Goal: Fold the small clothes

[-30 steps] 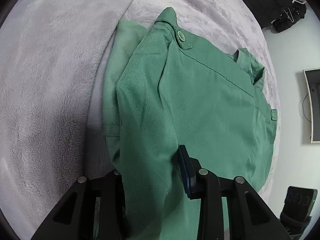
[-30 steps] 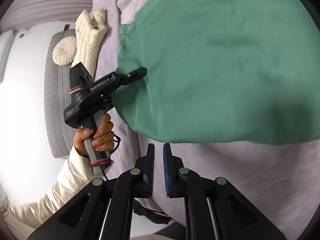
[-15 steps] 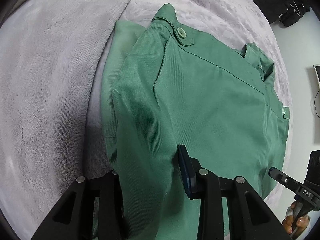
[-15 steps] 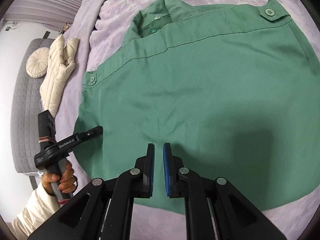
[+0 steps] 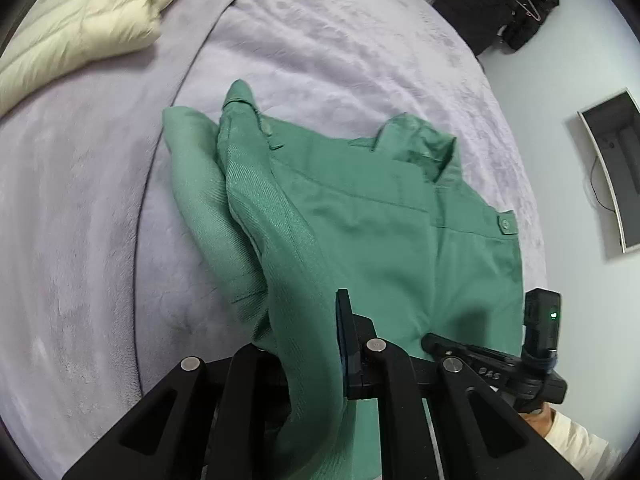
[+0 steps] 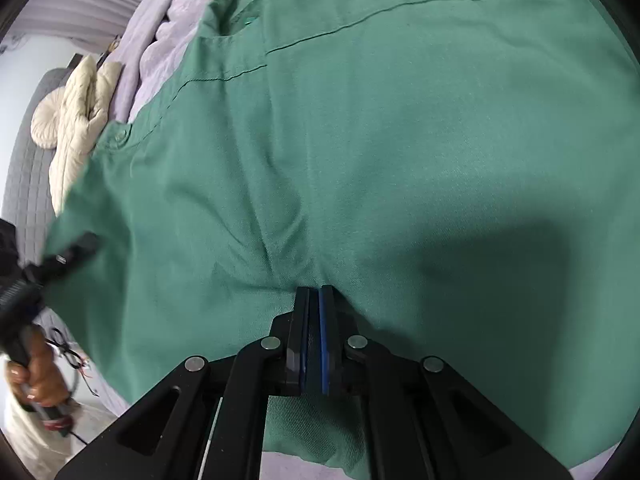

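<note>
Leftmost, a cream quilted jacket (image 5: 80, 24) lies on the lavender bed (image 5: 340, 52). Beside it the green shirt (image 5: 380, 240) is spread back-up on the bed, one side lifted in a fold. The left gripper (image 5: 308, 344) has a bunch of that fold between its fingers. The right gripper (image 6: 314, 316) is pinched closed on the shirt's cloth.

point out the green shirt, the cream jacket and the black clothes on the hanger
green shirt (image 5: 392, 248): left wrist view, on its flat back panel.
cream jacket (image 5: 80, 28): left wrist view, on its quilted middle.
black clothes (image 5: 508, 12): left wrist view, on the dark heap under the hanger.
</note>
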